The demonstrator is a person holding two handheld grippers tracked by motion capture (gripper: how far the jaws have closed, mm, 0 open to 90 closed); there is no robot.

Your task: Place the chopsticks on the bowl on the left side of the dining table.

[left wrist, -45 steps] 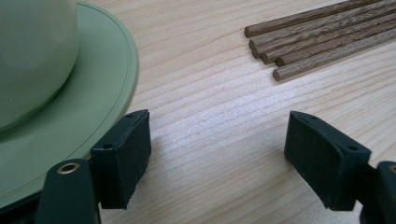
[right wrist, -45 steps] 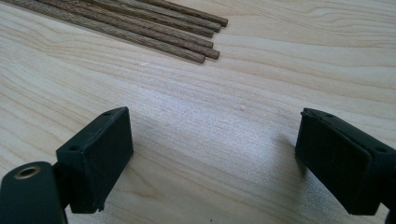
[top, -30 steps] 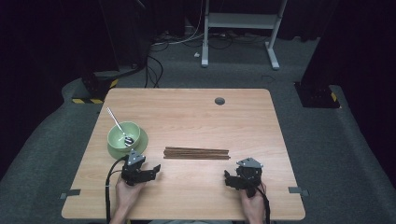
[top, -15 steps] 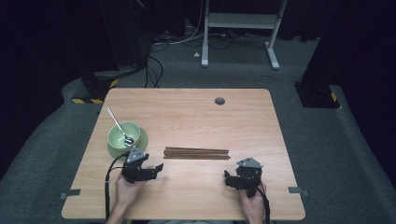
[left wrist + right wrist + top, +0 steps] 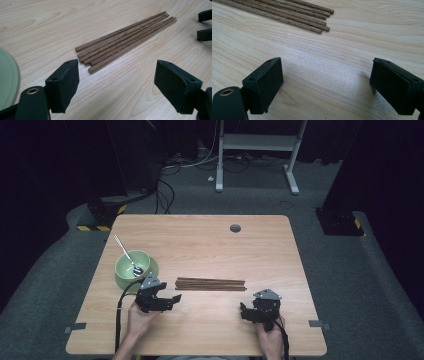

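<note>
1. Wooden chopsticks [image 5: 210, 284] lie as a flat bundle of dark brown sticks, side by side on the table [image 5: 210, 245]; they serve as the landmark for every place given below.
2. Just off the bundle's left end sits the left gripper [image 5: 172, 299], its jaws spread wide apart and holding nothing. In the left gripper view the stick ends [image 5: 85, 56] lie between and just ahead of the two black pads, not yet touched.
3. Compared with a second ago, the left gripper has edged closer to that left end and turned more toward it. The shift is small, and it reads as the start of an approach to pick up the sticks.
4. Below the bundle's right end rests the right gripper [image 5: 244, 311], near but apart from it, jaws likewise wide open and empty. It has not moved over the same second.
5. Left of the bundle, just beyond the left gripper, stands a green bowl [image 5: 131, 265] on a matching green plate [image 5: 152, 269], with a metal spoon [image 5: 127, 255] leaning in the bowl.
6. Judged from this, no grasp has begun; the left gripper would need to advance a little and close on the stick ends.
</note>
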